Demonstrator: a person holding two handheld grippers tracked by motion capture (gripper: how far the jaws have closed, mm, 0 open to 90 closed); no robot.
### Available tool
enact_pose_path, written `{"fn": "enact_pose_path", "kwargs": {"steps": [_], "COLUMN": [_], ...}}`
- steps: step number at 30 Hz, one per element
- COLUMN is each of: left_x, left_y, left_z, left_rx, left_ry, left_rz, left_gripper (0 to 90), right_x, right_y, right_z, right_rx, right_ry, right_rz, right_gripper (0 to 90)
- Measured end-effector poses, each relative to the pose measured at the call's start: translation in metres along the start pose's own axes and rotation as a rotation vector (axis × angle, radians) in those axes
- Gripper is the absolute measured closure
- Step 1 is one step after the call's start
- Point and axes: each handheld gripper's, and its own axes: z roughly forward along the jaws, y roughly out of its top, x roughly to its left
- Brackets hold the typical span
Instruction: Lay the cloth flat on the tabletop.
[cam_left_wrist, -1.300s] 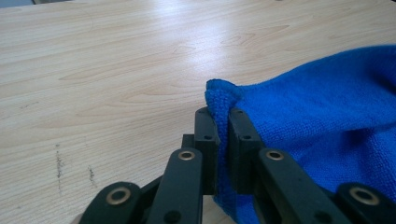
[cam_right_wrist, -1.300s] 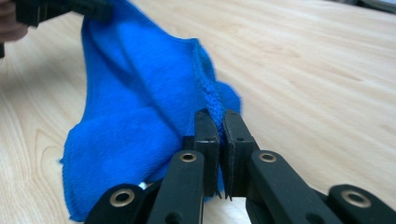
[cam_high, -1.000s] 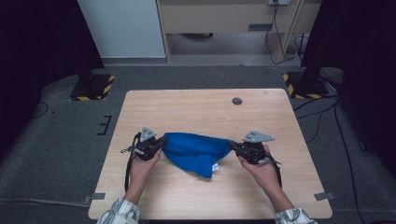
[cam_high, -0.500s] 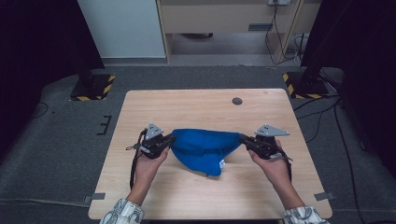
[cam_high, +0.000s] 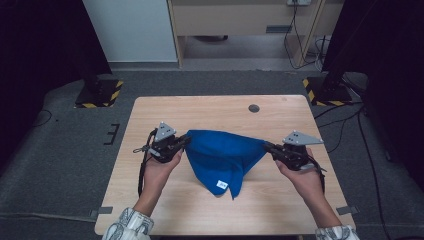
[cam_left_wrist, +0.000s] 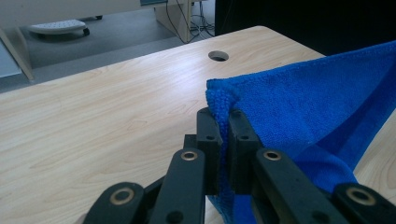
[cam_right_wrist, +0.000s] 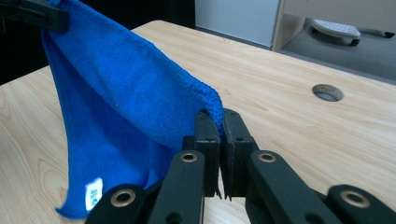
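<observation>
A blue cloth (cam_high: 222, 156) hangs stretched between my two grippers above the wooden table (cam_high: 215, 112). Its top edge runs taut from hand to hand and the rest droops to a point with a small white tag (cam_high: 221, 185). My left gripper (cam_high: 186, 141) is shut on the cloth's left corner (cam_left_wrist: 219, 95), its jaws pinching the hem. My right gripper (cam_high: 266, 146) is shut on the right corner (cam_right_wrist: 211, 100). In the right gripper view the blue cloth (cam_right_wrist: 116, 116) slopes up to the far left gripper (cam_right_wrist: 32, 14) at the top left.
A round cable hole (cam_high: 254, 108) sits in the table near its far right edge. Dark stands with yellow-black striped bases (cam_high: 102, 95) flank the table on the grey floor. A pale cabinet (cam_high: 240, 20) stands beyond.
Both hands have risen and moved apart. The cloth, bunched on the table a second ago, is lifted and pulled taut between the grippers.
</observation>
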Motion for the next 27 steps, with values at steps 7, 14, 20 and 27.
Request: {"fn": "enact_pose_path", "kwargs": {"steps": [7,14,20,27], "left_x": [0.006,0.006,0.008,0.010], "left_y": [0.003,-0.007,-0.007,-0.007], "left_z": [0.014,0.033,0.038,0.040], "left_rx": [0.024,0.069,0.059,0.059], "left_ry": [0.006,0.015,0.013,0.015], "left_rz": [-0.008,-0.016,-0.028,-0.051], "left_gripper": [84.8,84.8,84.8,84.9], "right_x": [-0.014,-0.028,-0.020,-0.001], "right_y": [0.006,0.001,0.004,0.014], "right_z": [0.002,0.012,-0.002,-0.021], "right_rx": [0.017,0.028,0.014,0.010], "right_ry": [-0.022,-0.038,-0.031,-0.015], "right_rz": [-0.002,0.004,0.003,-0.037], "right_gripper": [86.4,86.5,86.6,86.6]}}
